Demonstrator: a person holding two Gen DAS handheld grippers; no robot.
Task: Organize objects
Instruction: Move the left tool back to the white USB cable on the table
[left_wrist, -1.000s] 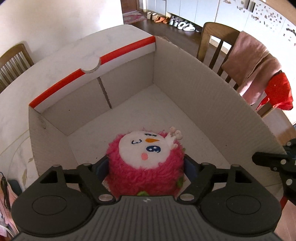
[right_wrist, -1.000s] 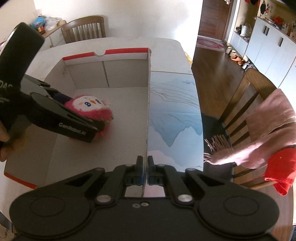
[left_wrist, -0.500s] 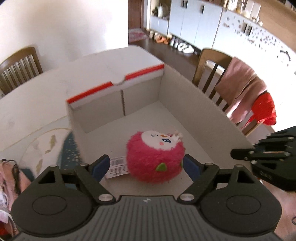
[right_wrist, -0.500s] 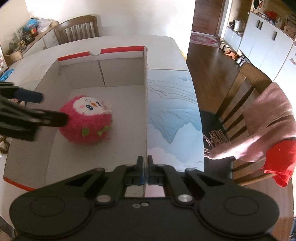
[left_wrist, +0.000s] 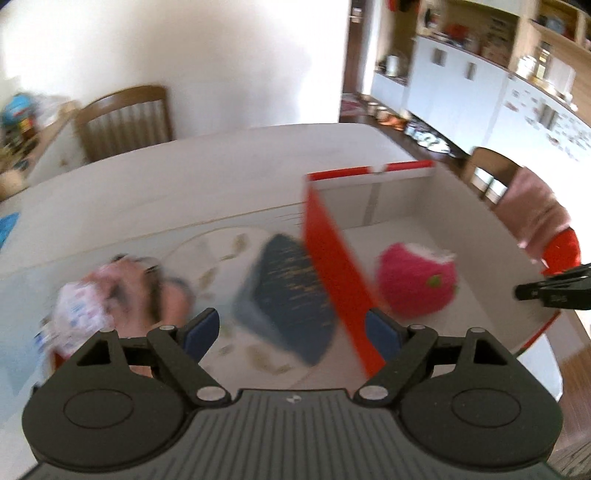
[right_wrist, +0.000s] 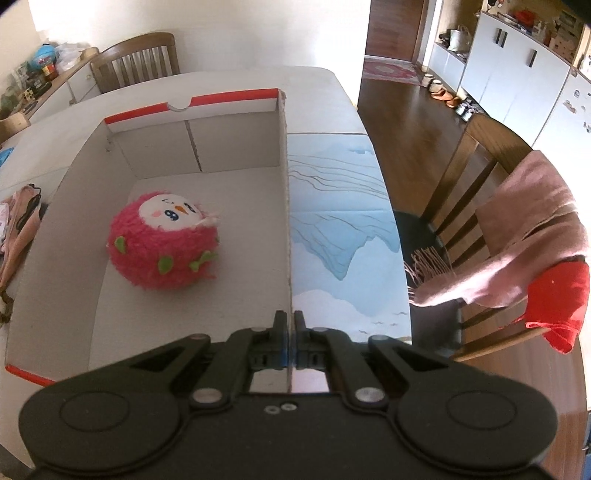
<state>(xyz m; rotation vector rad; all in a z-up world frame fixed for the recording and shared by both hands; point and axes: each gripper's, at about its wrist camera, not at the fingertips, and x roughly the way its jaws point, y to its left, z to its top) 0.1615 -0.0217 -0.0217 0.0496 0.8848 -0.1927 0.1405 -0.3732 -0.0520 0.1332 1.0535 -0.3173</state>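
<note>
The left tool (left_wrist: 291, 330) stands wide open and holds nothing; between and just beyond its fingers lies a dark blue speckled pouch (left_wrist: 288, 295) on the bench (left_wrist: 166, 192), outside the box's red-faced wall. That is the relation the coming move likely turns on: the pouch sits straight ahead of the left tool, its long axis running away from the tool and a little leftward, while a blurred pink bundle of small items (left_wrist: 110, 291) lies further left. The right tool (right_wrist: 290, 332) is clamped shut on the right wall of the white cardboard box (right_wrist: 184, 158), steadying it, so the left hand is the nearer and freer one. The pink plush toy (right_wrist: 162, 243) already rests inside the box. Around the pale bench are wooden chairs (right_wrist: 136, 55), one draped with a pink scarf (right_wrist: 524, 236), and white cabinets (right_wrist: 517, 81) over a wood floor.
</note>
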